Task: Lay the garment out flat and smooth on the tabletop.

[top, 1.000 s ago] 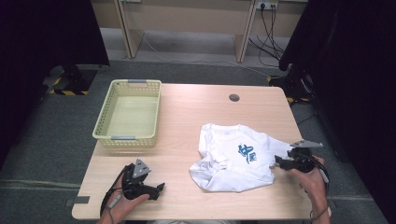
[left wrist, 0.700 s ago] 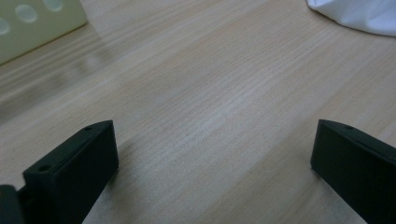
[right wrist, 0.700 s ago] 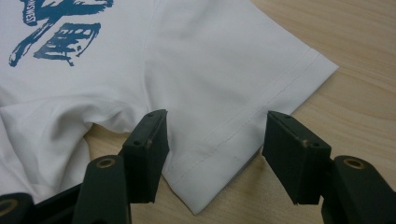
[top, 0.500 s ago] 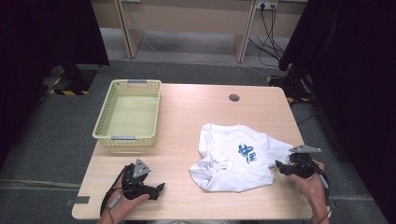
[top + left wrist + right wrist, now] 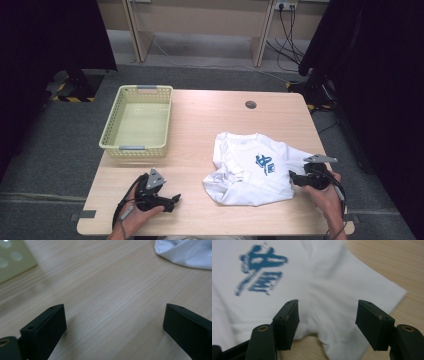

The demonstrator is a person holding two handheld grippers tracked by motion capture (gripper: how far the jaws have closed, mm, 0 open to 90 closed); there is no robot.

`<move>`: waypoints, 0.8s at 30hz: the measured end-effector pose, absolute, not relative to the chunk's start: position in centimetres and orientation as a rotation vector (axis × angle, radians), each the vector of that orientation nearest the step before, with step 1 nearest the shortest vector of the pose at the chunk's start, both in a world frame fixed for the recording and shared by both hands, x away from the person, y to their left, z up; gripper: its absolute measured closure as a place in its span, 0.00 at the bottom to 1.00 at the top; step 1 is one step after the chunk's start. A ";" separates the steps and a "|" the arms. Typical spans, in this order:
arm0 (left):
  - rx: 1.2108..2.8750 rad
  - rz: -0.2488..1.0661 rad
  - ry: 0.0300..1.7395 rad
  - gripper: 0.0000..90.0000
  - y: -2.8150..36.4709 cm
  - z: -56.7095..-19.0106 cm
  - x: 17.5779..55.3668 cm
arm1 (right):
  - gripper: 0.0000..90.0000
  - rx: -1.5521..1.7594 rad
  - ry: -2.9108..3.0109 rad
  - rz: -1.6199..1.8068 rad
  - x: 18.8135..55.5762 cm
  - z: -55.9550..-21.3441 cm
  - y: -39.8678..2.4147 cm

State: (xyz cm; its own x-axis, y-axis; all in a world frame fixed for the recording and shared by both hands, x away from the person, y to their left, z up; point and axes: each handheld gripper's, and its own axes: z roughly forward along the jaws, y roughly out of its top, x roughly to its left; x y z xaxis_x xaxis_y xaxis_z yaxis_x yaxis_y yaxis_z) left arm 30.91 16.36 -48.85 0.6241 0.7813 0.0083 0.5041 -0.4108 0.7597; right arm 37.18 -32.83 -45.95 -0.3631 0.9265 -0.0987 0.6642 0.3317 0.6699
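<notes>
While the scene is compared with the frame a second earlier, these entries are recorded:

Change: the right gripper (image 5: pixel 299 178) is seen slightly nearer the table's front edge than before; its jaws have just been opening, with the sleeve hem of the white T-shirt (image 5: pixel 252 167) lying between them but not pressed.
Unchanged: the left gripper (image 5: pixel 170 199), the T-shirt and the yellow basket (image 5: pixel 112 131) are found where they were.
Right gripper state: the jaws are held apart in the right gripper view (image 5: pixel 327 312), straddling cloth without pinching it.
Left gripper state: the jaws are spread wide over bare wood (image 5: pixel 113 320); nothing is held.
Right hand pose: the right hand (image 5: pixel 325 192) is kept at the T-shirt's right sleeve, the gripper aimed leftward at the cloth.
Left hand pose: the left hand (image 5: pixel 137 216) is rested low, well to the left of the T-shirt, the gripper aimed toward it.
T-shirt place: it is laid on the table (image 5: pixel 200 120), right of centre, partly crumpled.
T-shirt axis: the collar is pointed away from the person, the blue print (image 5: pixel 264 163) facing up; the long axis is run from sleeve to crumpled lower left.
Basket: it is set well to the T-shirt's upper left.
</notes>
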 end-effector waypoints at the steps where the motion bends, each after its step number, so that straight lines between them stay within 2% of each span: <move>1: 2.084 0.472 1.001 0.05 15.9 -48.6 31.0 | 0.40 1.377 2.140 0.773 37.0 -45.7 -32.3; 6: 2.064 0.431 0.958 0.05 13.4 -47.6 32.3 | 0.39 1.260 2.216 0.902 35.9 -45.0 -29.2; 11: 2.093 0.389 0.927 0.08 11.5 -48.0 33.9 | 0.40 1.182 2.320 0.930 35.2 -46.2 -26.8; 13: 2.081 0.347 0.929 0.09 11.2 -48.1 34.4 | 0.40 1.171 2.334 0.926 35.1 -46.5 -26.3; 24: 2.069 0.297 0.861 0.12 8.4 -47.2 36.3 | 0.40 1.162 2.372 0.908 34.7 -47.2 -25.5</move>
State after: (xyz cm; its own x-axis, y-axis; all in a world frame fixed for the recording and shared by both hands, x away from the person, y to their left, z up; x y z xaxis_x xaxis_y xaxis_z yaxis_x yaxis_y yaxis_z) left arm 36.27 8.38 -47.23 0.7344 0.6718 -0.0968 0.4690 -0.3992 0.7879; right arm 34.71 -25.53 -47.21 -0.6042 0.7964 -0.0281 0.5742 0.4595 0.6776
